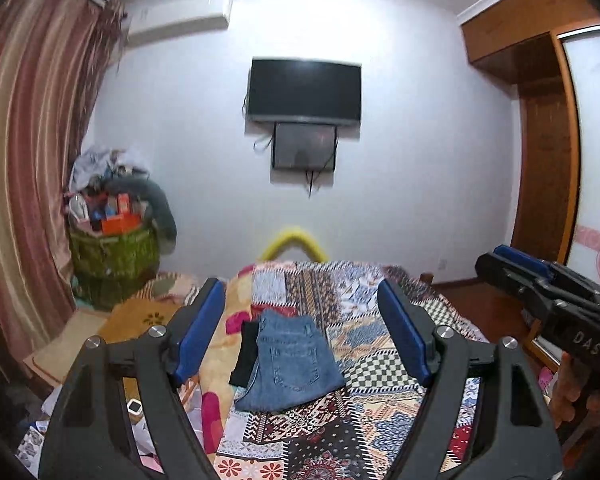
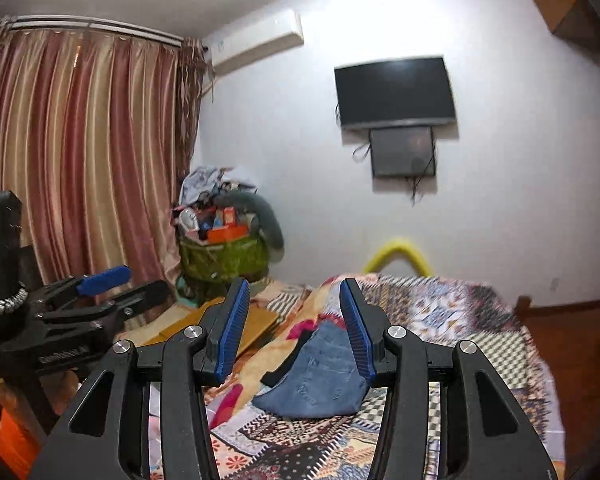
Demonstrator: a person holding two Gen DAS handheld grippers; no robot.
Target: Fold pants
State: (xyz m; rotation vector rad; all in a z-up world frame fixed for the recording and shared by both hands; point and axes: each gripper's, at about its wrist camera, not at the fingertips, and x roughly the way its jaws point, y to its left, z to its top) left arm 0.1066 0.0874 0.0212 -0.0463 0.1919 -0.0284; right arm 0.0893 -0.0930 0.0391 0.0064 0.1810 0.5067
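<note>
While both tools hang in the air above the near end of the bed, nothing sits between either pair of jaws. Furthest left, the left gripper (image 1: pixel 302 328) has its blue pads spread wide apart, empty, framing the folded jeans (image 1: pixel 290 364) far below them. Those pants lie in a compact denim bundle on the patchwork bedspread (image 1: pixel 380 368), a black garment (image 1: pixel 246 354) tucked just beside their left edge. To the right, the right gripper (image 2: pixel 294 330) holds its pads partly apart, also clamped on nothing. Bare quilt surrounds the bundle on its near, far and right sides. Left of the bed, a heaped green basket (image 2: pixel 224 258) and striped curtains (image 2: pixel 80 152) crowd the edge; right of it, wooden floor (image 2: pixel 572 332) lies open.
</note>
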